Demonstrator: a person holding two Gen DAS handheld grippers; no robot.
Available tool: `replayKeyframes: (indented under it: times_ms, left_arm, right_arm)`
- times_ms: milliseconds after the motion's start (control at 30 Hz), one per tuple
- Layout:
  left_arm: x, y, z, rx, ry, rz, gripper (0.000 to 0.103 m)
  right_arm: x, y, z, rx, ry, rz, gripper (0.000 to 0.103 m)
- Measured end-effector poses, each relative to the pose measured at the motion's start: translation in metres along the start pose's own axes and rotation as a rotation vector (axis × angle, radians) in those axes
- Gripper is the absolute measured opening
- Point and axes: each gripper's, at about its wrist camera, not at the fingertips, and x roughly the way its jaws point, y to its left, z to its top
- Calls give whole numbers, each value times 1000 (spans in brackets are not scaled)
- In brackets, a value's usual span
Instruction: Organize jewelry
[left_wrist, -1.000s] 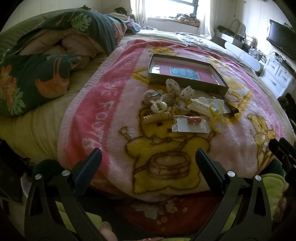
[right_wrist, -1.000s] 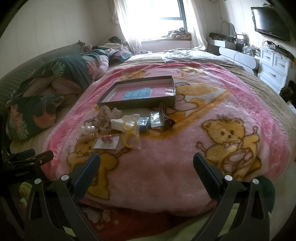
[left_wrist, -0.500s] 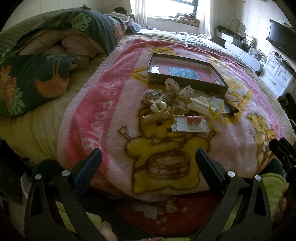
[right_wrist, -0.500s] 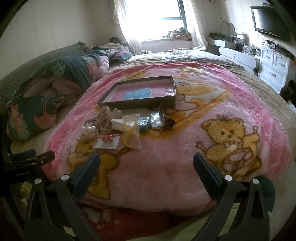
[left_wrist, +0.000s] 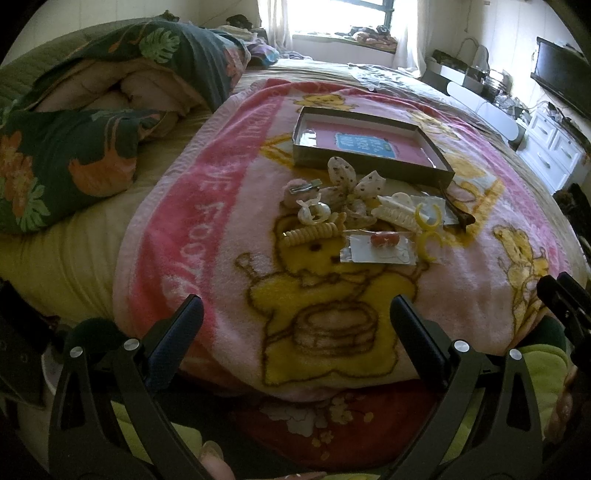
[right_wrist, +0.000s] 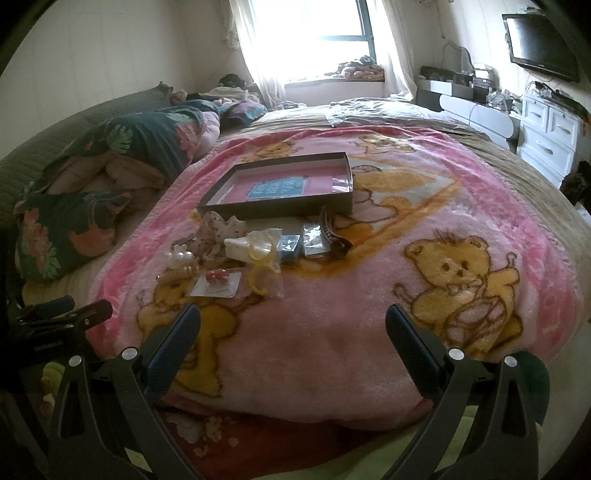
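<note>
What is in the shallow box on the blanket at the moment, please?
No accessories yet: the box shows only its pink lining and a blue card; the hair accessories lie outside.

The pink blanket (left_wrist: 207, 236) had big pale letters along its left edge, and "FOO" could be made out. A blue label (left_wrist: 364, 144) inside the flat box (left_wrist: 369, 162) had white writing, too small to read.

Both wrist cams low at bed (left_wrist: 74, 258) foot, facing window, sharing blanket (right_wrist: 332, 332)
</note>
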Motion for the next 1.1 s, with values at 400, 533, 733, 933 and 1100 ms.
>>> replayKeyframes:
  times_ms: [400,533,733,933,1100]
  left_arm:
    - [5,-12,2,14,12,-12,95]
    - [12,-13,9,17,30,-20,95]
    - [30,-14,23,3,57,-36,95]
    - [51,-9,42,-8,71,-19,95]
    - [71,1,62,-4,83,11,95]
  right_arm:
    - [7,-5,2,-2,2,0,99]
    - [8,-3,4,0,12,7,99]
    - [29,-13,23,-10,29,24,99]
    - [53,-22,44,-15,50,36,99]
    - [75,-31,62,-16,70,36,99]
